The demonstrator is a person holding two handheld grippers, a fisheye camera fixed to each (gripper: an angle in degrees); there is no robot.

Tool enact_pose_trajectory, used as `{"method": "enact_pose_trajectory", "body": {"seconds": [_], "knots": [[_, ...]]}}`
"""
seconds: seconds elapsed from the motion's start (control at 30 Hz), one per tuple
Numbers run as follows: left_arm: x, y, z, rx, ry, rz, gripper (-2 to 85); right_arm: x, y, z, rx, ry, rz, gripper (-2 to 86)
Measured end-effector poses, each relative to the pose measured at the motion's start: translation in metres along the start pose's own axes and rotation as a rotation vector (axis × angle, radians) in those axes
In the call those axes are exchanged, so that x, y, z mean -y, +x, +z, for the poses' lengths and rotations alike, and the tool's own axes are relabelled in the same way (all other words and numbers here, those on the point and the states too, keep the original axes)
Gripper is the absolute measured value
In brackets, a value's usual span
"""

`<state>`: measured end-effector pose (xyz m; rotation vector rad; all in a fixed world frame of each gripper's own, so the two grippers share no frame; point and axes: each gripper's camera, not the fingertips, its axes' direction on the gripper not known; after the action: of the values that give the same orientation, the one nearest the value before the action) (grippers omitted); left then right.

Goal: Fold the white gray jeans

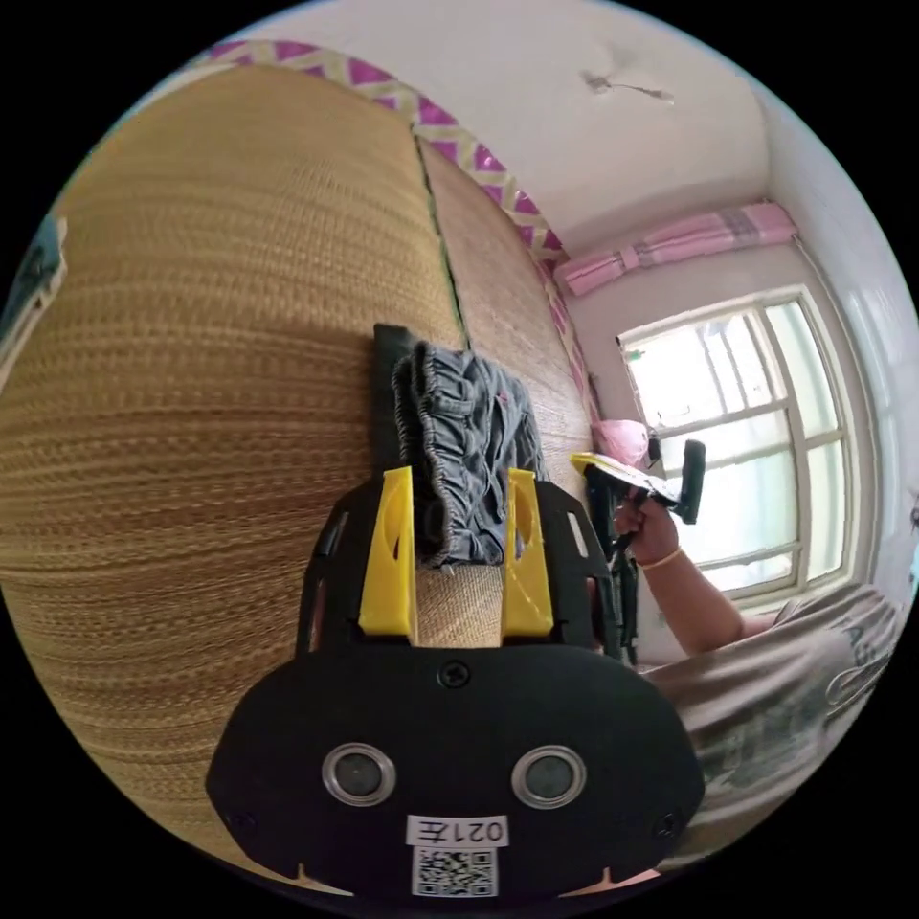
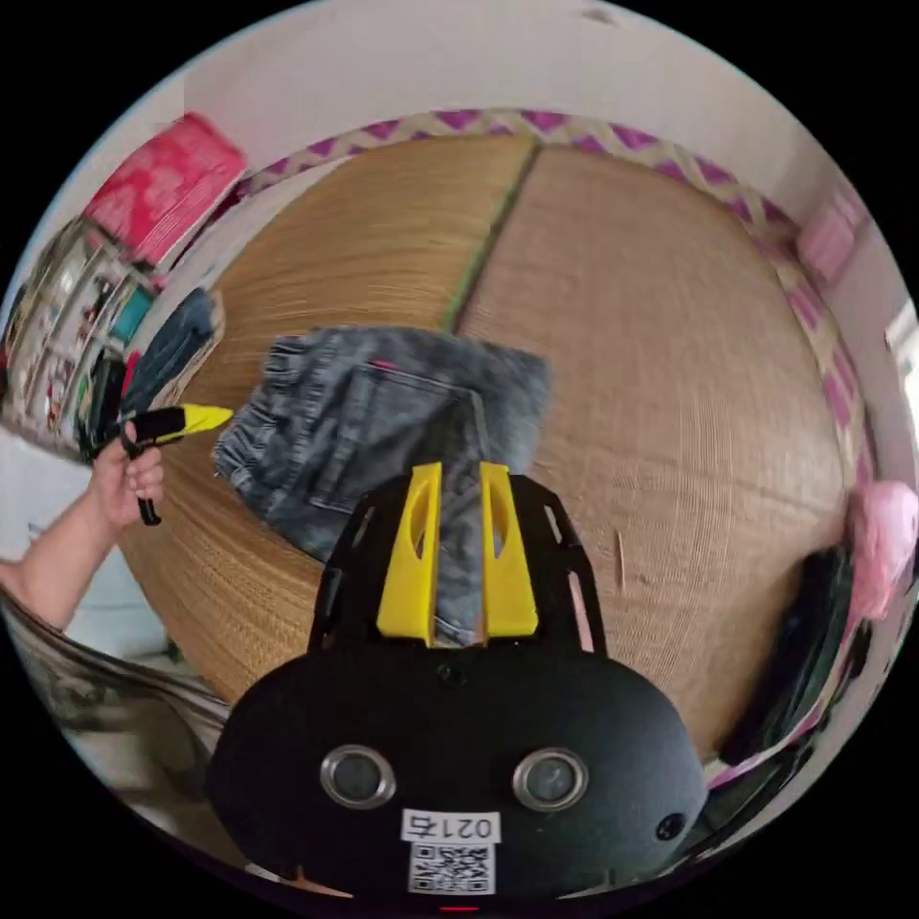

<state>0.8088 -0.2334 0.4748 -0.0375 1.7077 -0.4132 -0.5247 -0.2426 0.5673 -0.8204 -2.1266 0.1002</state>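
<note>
The grey jeans (image 2: 383, 421) lie folded into a small bundle on a woven straw mat (image 2: 670, 383). In the left gripper view the jeans (image 1: 459, 431) show their elastic waistband edge, seen beyond my left gripper (image 1: 459, 479), whose yellow jaws stand wide apart. In the right gripper view a hand holds the left gripper (image 2: 191, 419) just off the waistband side, not touching it. My right gripper (image 2: 459, 469) has its jaws close together with denim filling the gap between them. In the left gripper view a hand holds the right gripper (image 1: 613, 474) at the bundle's far side.
The mat (image 1: 191, 431) has a seam running down its middle and a purple patterned border. Dark denim clothes (image 2: 172, 349) and a pink bundle (image 2: 163, 182) sit at one edge of the mat, and black and pink things (image 2: 862, 565) at the other. A bright window (image 1: 756, 431) lies beyond the person's arm.
</note>
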Motion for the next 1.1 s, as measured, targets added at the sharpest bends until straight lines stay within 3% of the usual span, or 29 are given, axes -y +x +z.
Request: {"method": "enact_pose_trajectory", "body": {"seconds": [0.2,0.3,0.43,0.63,0.83,1.1], "knots": [[0.012,-0.073,0.026,-0.202,-0.118,-0.189,16.4,-0.011,0.112,0.055,0.516,-0.158,0.236,11.3],[0.019,-0.089,0.035,-0.225,-0.191,-0.192,14.1,-0.013,0.136,0.073,0.650,-0.152,0.304,10.4],[0.026,-0.109,0.044,-0.306,-0.270,-0.225,10.6,-0.018,0.162,0.081,0.767,-0.150,0.371,7.4],[0.015,-0.083,0.015,-0.251,-0.176,-0.155,5.3,-0.004,0.163,0.025,0.765,-0.097,0.302,1.7],[-0.020,-0.053,-0.090,-0.329,0.005,-0.064,4.8,0.064,0.084,-0.068,0.647,-0.063,-0.047,0.9],[-0.109,-0.062,-0.331,-0.131,0.406,-0.064,4.8,0.184,-0.140,-0.060,0.826,-0.086,-0.427,0.9]]}}
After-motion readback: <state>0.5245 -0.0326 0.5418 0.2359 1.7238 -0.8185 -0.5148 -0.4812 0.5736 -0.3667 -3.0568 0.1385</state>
